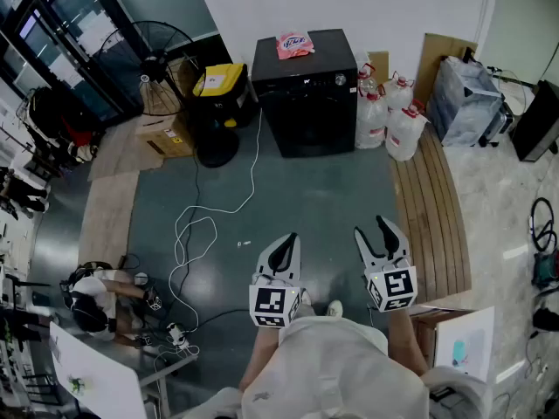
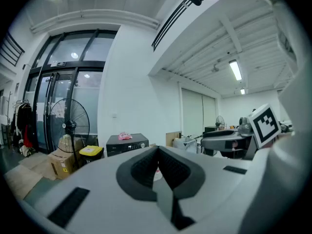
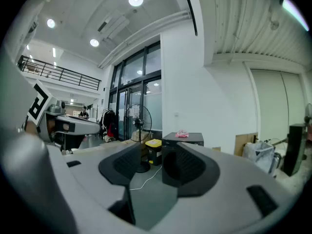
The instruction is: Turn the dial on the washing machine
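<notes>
**Two empty grippers, and the washing machine well across the floor**

Neither gripper had reached anything. In the head view the person stood on smooth grey-green floor point(image 1: 323, 208) with both tools held out in front. The washing machine point(image 1: 306, 90) stood well apart from them against the far white wall. The left gripper point(image 1: 283, 243) had its jaws together at the tips, with nothing between them. The right gripper point(image 1: 374, 228) had its jaws a modest way apart, and only floor and a loose white cable point(image 1: 205, 225) showed through the gap.

I judged this to be the approach, with the turning itself not yet begun. The next move would call for closing the distance to the machine and lining one gripper up level with the dial point(image 1: 341, 80). It sat at the right end of the front control strip. The jaws would need to straddle it before closing and rolling the wrist.

The machine was a squat black box with flat, slightly glossy faces, and a crumpled pink packet point(image 1: 294, 44) lay on its top. The dial looked like a small, round, pale metallic knob, too small to read any further. Both grippers were white moulded plastic with dark ribbed pads point(image 3: 187, 167) set in curved hollows, which should bite well on a round knob.
</notes>
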`<action>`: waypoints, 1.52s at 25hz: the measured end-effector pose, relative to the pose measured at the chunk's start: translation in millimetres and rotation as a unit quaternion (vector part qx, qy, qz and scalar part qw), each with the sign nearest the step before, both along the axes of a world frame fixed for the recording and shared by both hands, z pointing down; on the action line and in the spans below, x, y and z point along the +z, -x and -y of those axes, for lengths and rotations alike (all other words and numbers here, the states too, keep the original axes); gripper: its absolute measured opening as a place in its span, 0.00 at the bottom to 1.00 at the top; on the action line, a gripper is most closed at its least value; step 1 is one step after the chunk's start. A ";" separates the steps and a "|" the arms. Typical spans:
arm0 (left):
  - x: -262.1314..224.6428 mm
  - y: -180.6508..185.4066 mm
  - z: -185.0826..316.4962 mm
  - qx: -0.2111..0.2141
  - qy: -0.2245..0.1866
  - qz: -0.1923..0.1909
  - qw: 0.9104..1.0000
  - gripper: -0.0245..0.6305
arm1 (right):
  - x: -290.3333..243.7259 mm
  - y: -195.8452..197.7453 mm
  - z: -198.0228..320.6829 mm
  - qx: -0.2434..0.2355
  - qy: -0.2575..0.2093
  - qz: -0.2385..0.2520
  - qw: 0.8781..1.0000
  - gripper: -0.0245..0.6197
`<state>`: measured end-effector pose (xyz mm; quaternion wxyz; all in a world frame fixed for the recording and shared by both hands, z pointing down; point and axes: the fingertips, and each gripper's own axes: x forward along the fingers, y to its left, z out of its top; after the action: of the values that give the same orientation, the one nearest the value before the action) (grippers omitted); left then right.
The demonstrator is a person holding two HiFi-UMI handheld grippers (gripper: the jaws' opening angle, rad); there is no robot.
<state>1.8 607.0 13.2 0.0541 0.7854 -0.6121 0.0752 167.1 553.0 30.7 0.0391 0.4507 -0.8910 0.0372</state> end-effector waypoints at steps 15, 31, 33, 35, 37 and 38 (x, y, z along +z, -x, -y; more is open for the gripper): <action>10.3 -9.3 44.0 -0.001 0.003 0.001 1.000 0.06 | 11.0 -11.1 43.8 0.006 0.014 0.020 1.000 0.39; 22.5 50.2 182.5 0.016 0.009 -0.009 1.000 0.06 | 16.2 42.2 176.6 0.031 0.020 -0.011 0.999 0.36; 21.5 59.9 203.4 0.018 0.011 -0.010 1.000 0.06 | 14.8 50.6 196.5 0.035 0.021 -0.014 0.999 0.36; 20.5 68.4 222.9 0.022 0.010 -0.012 1.000 0.06 | 15.9 59.6 214.3 0.037 0.023 -0.017 0.999 0.36; 20.2 75.9 239.8 0.027 0.008 -0.014 1.000 0.06 | 17.6 68.6 229.0 0.040 0.026 -0.021 0.999 0.36; 21.0 79.2 247.4 0.029 0.007 -0.015 0.999 0.06 | 18.4 72.8 235.4 0.040 0.026 -0.023 0.999 0.36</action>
<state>-77.4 359.6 34.2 0.0672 0.8034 -0.5876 0.0692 94.2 317.6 49.1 0.0698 0.4860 -0.8697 0.0517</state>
